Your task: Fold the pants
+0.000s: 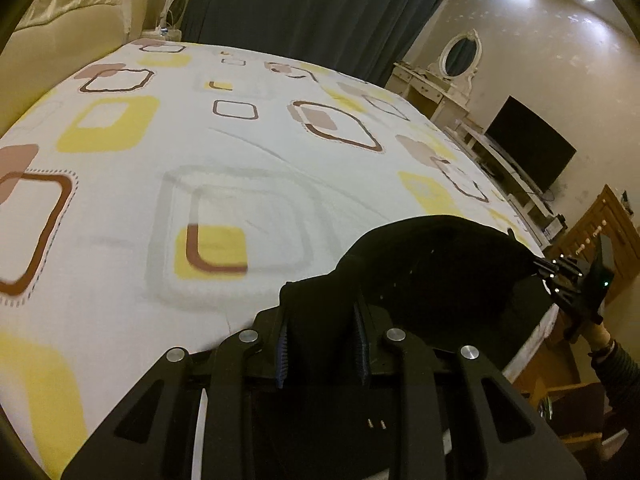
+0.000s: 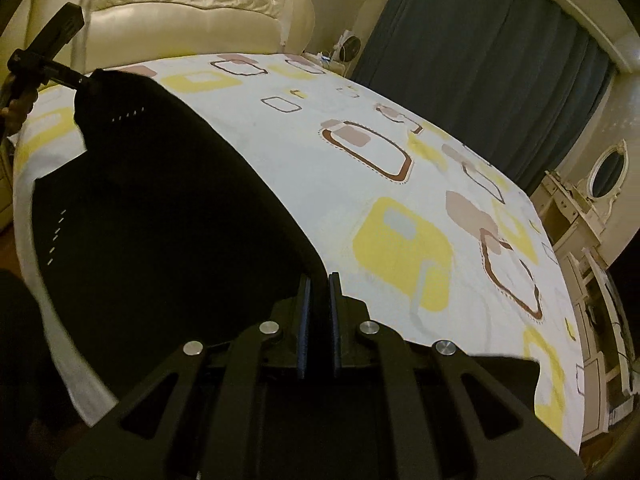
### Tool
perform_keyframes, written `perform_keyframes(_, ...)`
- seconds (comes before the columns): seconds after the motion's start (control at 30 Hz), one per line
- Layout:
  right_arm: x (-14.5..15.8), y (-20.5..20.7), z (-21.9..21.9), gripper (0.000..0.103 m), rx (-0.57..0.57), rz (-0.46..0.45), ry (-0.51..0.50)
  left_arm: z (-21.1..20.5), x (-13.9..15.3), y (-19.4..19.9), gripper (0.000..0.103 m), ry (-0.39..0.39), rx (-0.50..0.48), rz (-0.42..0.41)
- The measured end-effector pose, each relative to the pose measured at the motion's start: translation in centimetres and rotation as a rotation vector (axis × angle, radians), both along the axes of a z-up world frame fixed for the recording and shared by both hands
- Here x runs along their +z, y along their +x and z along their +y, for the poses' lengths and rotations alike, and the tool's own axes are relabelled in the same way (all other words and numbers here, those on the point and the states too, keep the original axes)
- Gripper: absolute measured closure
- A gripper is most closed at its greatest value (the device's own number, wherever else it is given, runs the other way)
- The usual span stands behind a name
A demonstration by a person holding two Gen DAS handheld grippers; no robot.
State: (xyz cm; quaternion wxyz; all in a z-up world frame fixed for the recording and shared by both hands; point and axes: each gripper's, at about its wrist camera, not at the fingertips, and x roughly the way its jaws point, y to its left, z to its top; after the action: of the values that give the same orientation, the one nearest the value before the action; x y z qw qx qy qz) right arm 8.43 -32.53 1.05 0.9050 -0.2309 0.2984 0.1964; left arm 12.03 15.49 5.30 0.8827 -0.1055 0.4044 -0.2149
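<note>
Black pants hang stretched between my two grippers above a bed with a white sheet patterned in yellow and brown squares. My left gripper is shut on a bunched fold of the dark cloth. Off to its right, the right gripper pinches the other end, with a person's hand behind it. In the right wrist view, the right gripper is shut on the edge of the pants. The cloth sweeps up and left to the left gripper. It hides the near left part of the bed sheet.
A cream tufted headboard stands at the far end of the bed. A dark curtain hangs behind it. A white dresser with an oval mirror, a black TV and wooden furniture line the right wall.
</note>
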Motion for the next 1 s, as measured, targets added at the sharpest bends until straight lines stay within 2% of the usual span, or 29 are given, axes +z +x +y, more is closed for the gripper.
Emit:
perform_keyframes(0.27,-3.2,-5.6,0.1,0.095,0.018,0.052,-0.03,1.5,-3.1,-5.5,0.076,-0.058,0.043,0.066)
perform_keyframes(0.53,-7.2,-8.1,1.3,0.095,0.035,0.129,-0.082,1.2,-6.5,-8.0,0.075,-0.019,0.047,0.119)
perform_keyframes(0.77,-9.0,-9.0,1.7,0.095,0.031,0.153,-0.102,1.9,-8.8,-8.9,0.07,-0.009,0.072,0.181)
perform_keyframes(0.87,-9.2,-8.8,1.6,0.095,0.018,0.164,-0.085,2.8,-9.4,-9.7,0.069,-0.07,0.094,0.212)
perform_keyframes(1.0,-9.2,-8.7,1.5,0.095,0.01,0.168,-0.071,4.4,-9.6,-11.4,0.048,-0.255,0.137,0.262)
